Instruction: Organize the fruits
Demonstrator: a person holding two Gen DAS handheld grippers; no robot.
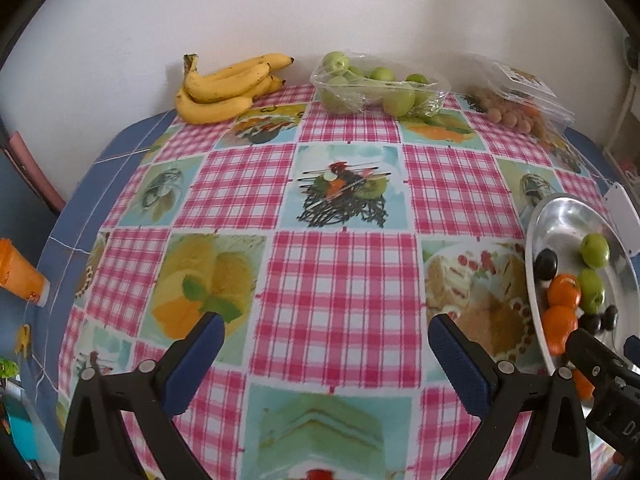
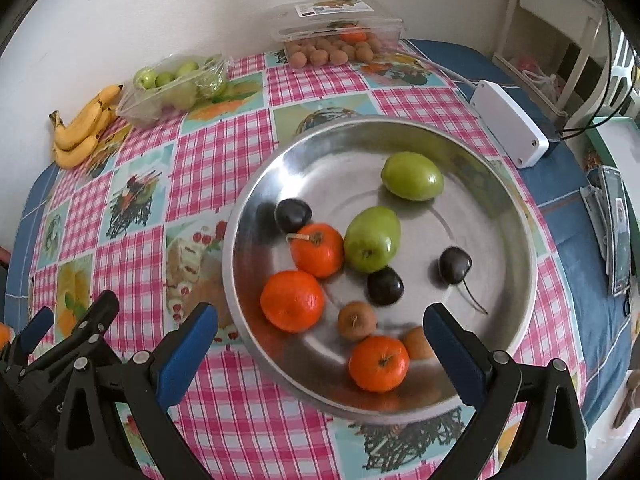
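While both grippers, left and right, gape empty near the bowl, I'd fetch bananas beyond it, gripping gently.

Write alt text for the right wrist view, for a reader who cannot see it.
A round metal tray on a checked tablecloth holds three oranges, two green fruits, dark cherries and small brown fruits. The open right gripper hovers at its near rim; bananas and two clear fruit packs lie by the wall.

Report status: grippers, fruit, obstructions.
Left hand-held gripper open, empty. Right hand-held gripper open over metal bowl. Bananas unsorted. Nothing blocking.
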